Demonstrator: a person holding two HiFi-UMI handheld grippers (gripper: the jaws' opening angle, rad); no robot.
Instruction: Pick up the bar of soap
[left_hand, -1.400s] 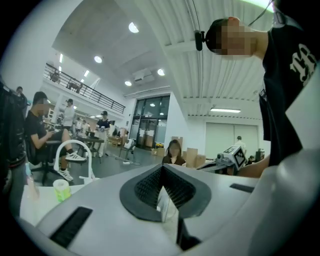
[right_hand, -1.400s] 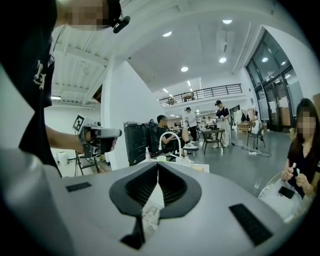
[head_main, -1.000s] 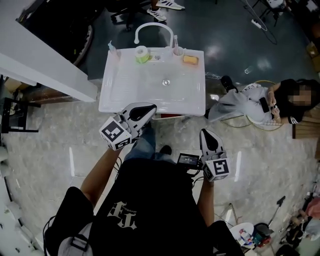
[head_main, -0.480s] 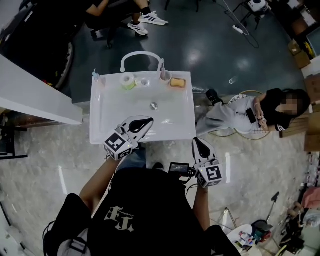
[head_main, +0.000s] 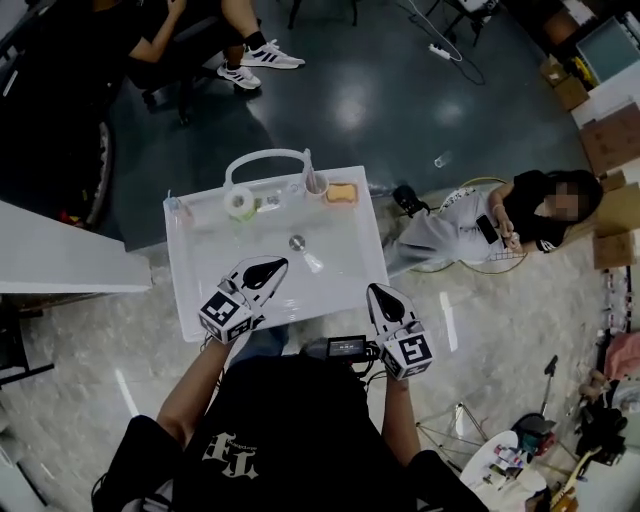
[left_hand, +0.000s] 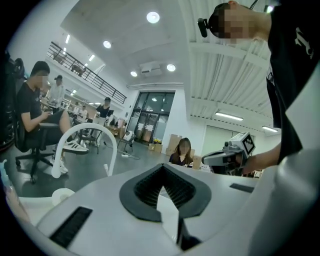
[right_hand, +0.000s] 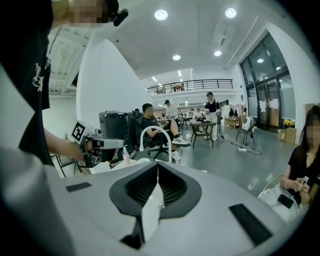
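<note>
Nearer the sink (head_main: 185, 290) than a second back. In head view, now lying right under the arms instead of well ahead. Left gripper (head_main: 272, 266) out over the near half of the basin, short of the drain (head_main: 297, 242). Right gripper (head_main: 379, 292) by the near right corner, about at the rim.

Both shut, as in the earlier frames: jaws together in each gripper view, pads meeting at the tip, nothing between them. No contact with anything on the sink.

Soap (head_main: 341, 193) unmoved on the back ledge: an orange bar lying flat at the right end, just beside the cup (head_main: 316, 184), to the right of the faucet (head_main: 265, 157). Well apart from both grippers, with the whole basin between.

So far only an approach, by the look of it; the pick itself not begun. Gap to the soap much shrunk, yet a reach across the basin left to make. Right gripper on the soap's side of the sink, so probably the one for the job, though not certain from these frames. Needed first: jaws opened wide enough for the bar, then brought down around it from above or from the front.

Worth watching: the cup close at the soap's left, easy to knock, and a possibly slick bar on a narrow ledge.
</note>
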